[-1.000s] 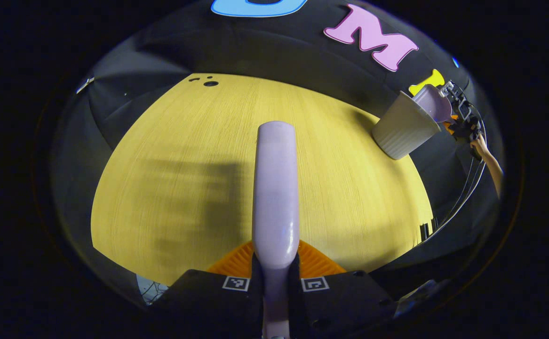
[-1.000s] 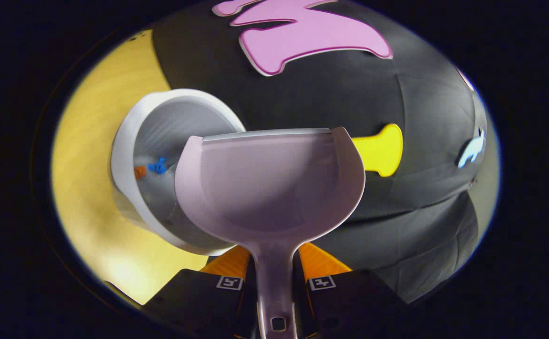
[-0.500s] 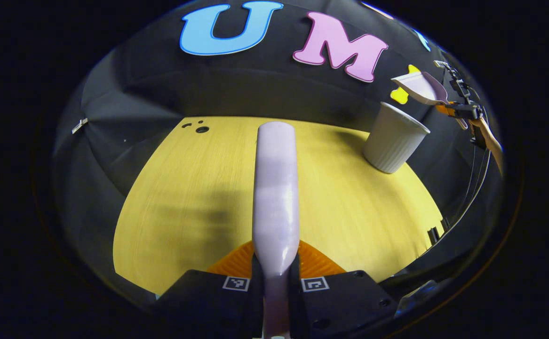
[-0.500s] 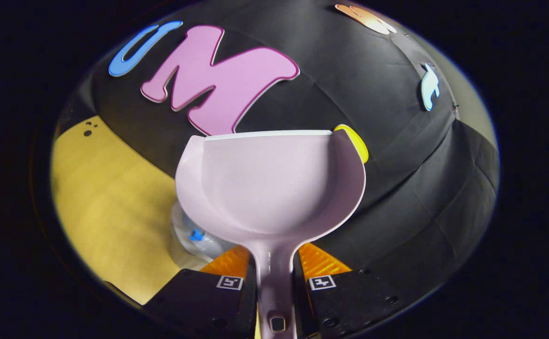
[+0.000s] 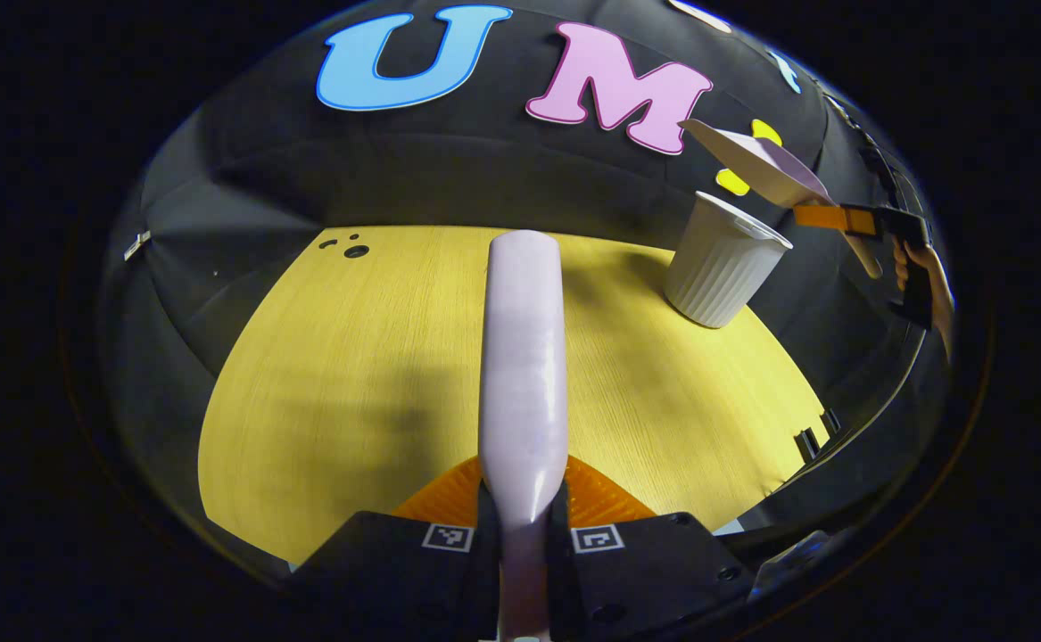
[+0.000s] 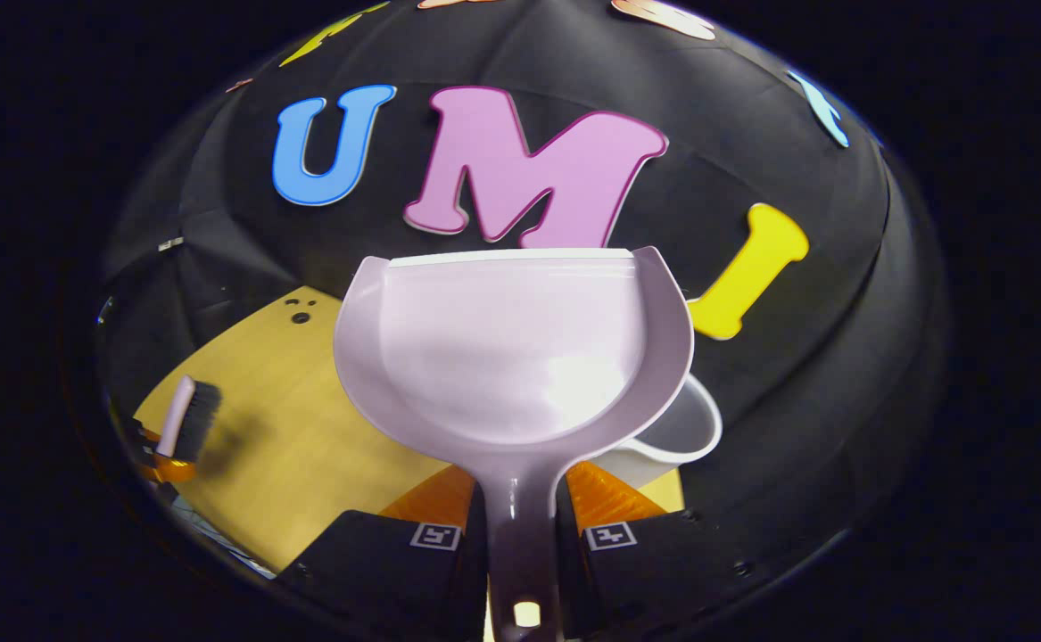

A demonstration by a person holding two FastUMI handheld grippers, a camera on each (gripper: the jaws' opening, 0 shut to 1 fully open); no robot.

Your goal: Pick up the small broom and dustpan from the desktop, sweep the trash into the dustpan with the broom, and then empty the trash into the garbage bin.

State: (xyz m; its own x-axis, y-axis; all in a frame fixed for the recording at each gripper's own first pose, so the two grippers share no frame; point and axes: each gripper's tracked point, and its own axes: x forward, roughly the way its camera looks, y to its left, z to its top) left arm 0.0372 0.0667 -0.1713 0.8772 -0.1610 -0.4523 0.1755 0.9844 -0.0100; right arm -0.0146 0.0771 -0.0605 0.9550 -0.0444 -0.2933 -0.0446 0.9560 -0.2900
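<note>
Above the garbage bin (image 5: 722, 259), right tongs (image 6: 523, 499) hold the dustpan (image 6: 513, 348).

Lilac dustpan (image 6: 520, 357) empty, above white bin (image 5: 721, 263); broom (image 5: 524, 357) raised.

In the left gripper view, we saw the broom (image 5: 523, 357) only from its back; its bristles were hidden, and its handle end ran off the edge at 6 o'clock. At 3 o'clock the far hand-held gripper (image 5: 828, 217) was too small to judge its grip. In the right gripper view, the dustpan (image 6: 513, 348) hid most of the garbage bin (image 6: 672, 437), leaving a bit of rim at 4 o'clock; we could not see the bin's contents. At 9 o'clock the broom's holder was cut off.
</note>
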